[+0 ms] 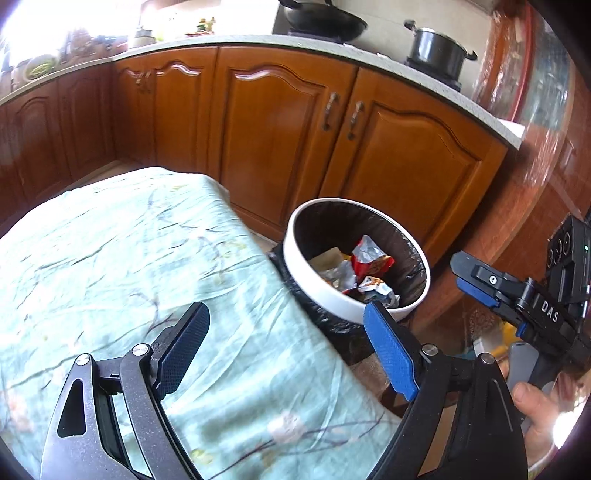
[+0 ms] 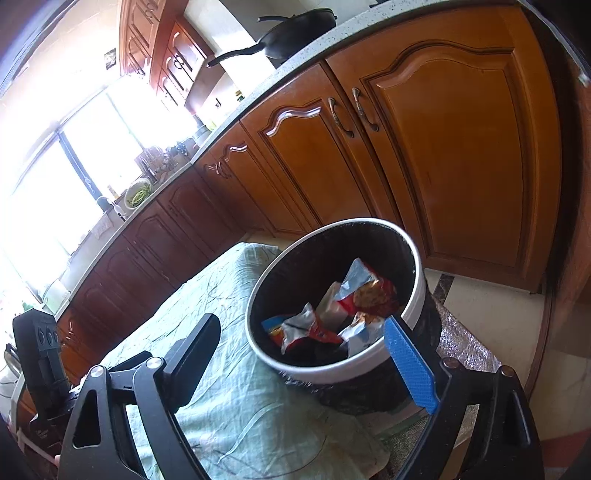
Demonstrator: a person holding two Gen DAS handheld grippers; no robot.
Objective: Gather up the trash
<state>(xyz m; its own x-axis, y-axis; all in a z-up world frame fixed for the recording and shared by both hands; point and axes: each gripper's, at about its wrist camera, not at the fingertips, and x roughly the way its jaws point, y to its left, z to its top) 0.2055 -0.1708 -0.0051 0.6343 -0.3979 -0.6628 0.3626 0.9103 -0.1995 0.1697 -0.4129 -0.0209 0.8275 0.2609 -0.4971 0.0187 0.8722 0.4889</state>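
A round white-rimmed trash bin (image 1: 373,314) with a black liner stands on the floor by the table's right edge; it also shows in the right wrist view (image 2: 325,373). Crumpled red and silver snack wrappers (image 1: 365,266) lie inside it, seen in the right wrist view too (image 2: 354,299). My left gripper (image 1: 288,343) is open and empty above the table's right part. My right gripper (image 2: 303,354) is open and empty, just short of the bin's near rim. It shows at the right of the left wrist view (image 1: 476,284).
The table is covered with a pale green floral cloth (image 1: 129,258), also in the right wrist view (image 2: 236,406). Brown wooden cabinets (image 1: 295,140) run behind, with a wok (image 1: 321,18) and a black pot (image 1: 439,48) on the counter. A bright window (image 2: 74,155) is at the left.
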